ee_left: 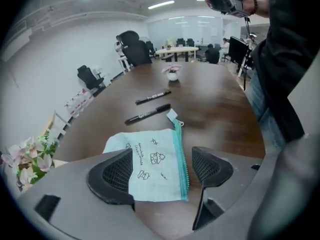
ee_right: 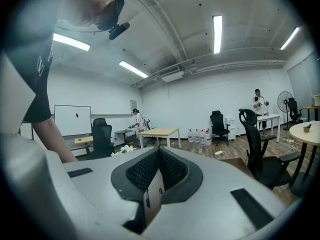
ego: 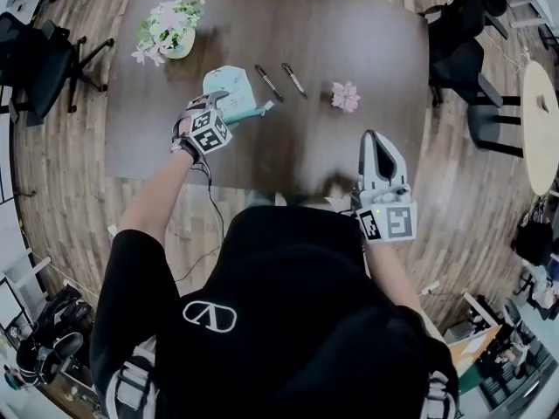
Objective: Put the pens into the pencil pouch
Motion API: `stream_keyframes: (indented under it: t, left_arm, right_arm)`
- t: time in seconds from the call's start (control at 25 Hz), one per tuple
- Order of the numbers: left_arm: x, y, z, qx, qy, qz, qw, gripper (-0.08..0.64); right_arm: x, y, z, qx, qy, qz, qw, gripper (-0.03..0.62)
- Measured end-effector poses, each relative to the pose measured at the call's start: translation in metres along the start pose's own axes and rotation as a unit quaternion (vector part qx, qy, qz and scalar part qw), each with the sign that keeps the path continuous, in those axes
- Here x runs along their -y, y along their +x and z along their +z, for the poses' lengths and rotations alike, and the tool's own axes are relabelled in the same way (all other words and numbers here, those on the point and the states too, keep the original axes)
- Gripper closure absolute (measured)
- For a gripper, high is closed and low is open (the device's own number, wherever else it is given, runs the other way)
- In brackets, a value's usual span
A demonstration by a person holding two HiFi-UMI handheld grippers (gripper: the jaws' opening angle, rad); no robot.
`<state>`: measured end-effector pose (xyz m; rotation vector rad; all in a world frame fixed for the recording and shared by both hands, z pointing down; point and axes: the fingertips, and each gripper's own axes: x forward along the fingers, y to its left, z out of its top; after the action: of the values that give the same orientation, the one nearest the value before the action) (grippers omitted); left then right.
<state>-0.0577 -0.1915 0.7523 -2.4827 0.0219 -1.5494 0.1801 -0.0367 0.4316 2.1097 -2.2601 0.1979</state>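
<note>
1. My left gripper (ego: 229, 105) points down over the dark brown wooden desk (ego: 349, 42). Its jaws stand apart.
2. In the left gripper view, the pale mint fabric pencil pouch with a teal zipper (ee_left: 155, 161) lies flat on the desk. Its near end shows between the two black pads (ee_left: 116, 174), and neither pad presses on it.
3. The zipper runs along the pouch's right edge in that view, with the pull at the far end. I cannot tell whether it is open or closed.
4. The two slim black pens lie on the desk just beyond the pouch, roughly parallel and a little apart. The nearer pen (ee_left: 148, 113) has one end close to the zipper pull, and the farther pen (ee_left: 153, 97) lies behind it. Neither is inside the pouch.
5. My right gripper (ego: 371, 138) hangs near the desk's front edge, well apart from the pens. It points out into the room, jaws pressed together with nothing between them.
6. A small pink paper flower (ego: 346, 96) sits to the right of the pens in the head view.
7. A pale pot of pink and white flowers (ego: 170, 29) stands at the far left of the desk.
</note>
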Motion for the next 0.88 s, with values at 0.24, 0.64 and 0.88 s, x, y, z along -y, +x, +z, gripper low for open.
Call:
stream_keyframes:
  t: [0.24,0.64,0.88]
  left_arm:
    - [0.01,0.024,-0.016,-0.038,0.008,-0.037,0.9986,0.229]
    - [0.022,0.035,-0.023,-0.068,0.004,-0.072,0.9951,0.5]
    - [0.02,0.027,-0.02,-0.063,-0.039,-0.088,0.9934,0.546]
  right_arm:
    - [0.002,0.006,-0.004,-0.007,0.001,-0.001,1.0,0.594]
    - [0.005,0.005,-0.008,-0.013,0.005,-0.01,1.0,0.594]
    - [0.004,0.005,-0.005,-0.006,0.009,-0.009,1.0,0.594]
